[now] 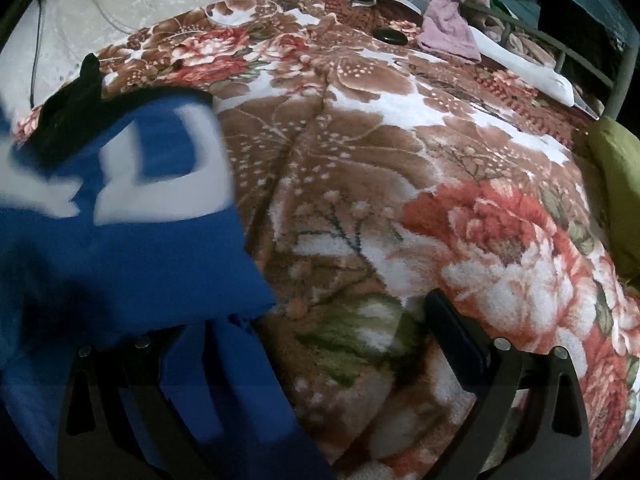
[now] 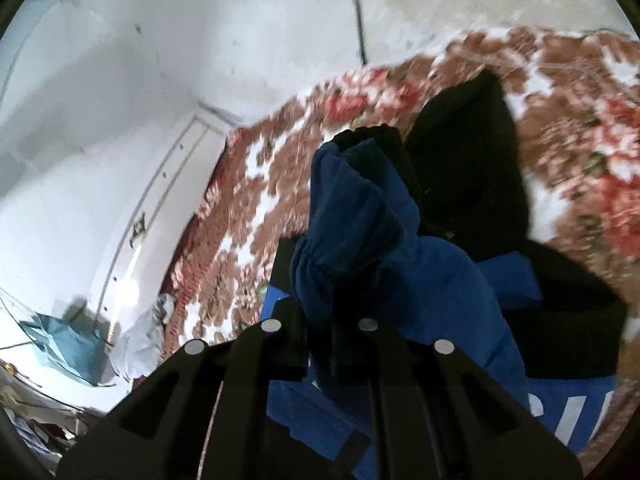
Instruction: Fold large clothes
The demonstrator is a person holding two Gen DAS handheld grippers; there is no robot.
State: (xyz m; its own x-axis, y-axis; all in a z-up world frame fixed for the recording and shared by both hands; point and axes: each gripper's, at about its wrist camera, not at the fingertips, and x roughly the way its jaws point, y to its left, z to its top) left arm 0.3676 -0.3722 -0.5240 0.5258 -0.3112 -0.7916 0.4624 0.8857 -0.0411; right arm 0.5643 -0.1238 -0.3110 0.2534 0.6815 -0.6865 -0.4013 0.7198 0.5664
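Note:
A blue garment with white lettering and black trim lies blurred at the left of a floral blanket. Its edge drapes over the left finger of my left gripper. That gripper's right finger stands far off over the blanket, so the jaws are wide open with nothing pinched. In the right wrist view, my right gripper is shut on a bunched fold of the blue garment. The fold's black cuff sticks out past the fingers. More blue cloth and black trim hang below it, over the blurred blanket.
At the far end of the bed lie a pink cloth, a white cloth and a small black round object. A green pillow and a metal bed rail border the right side. A white wall rises behind the bed.

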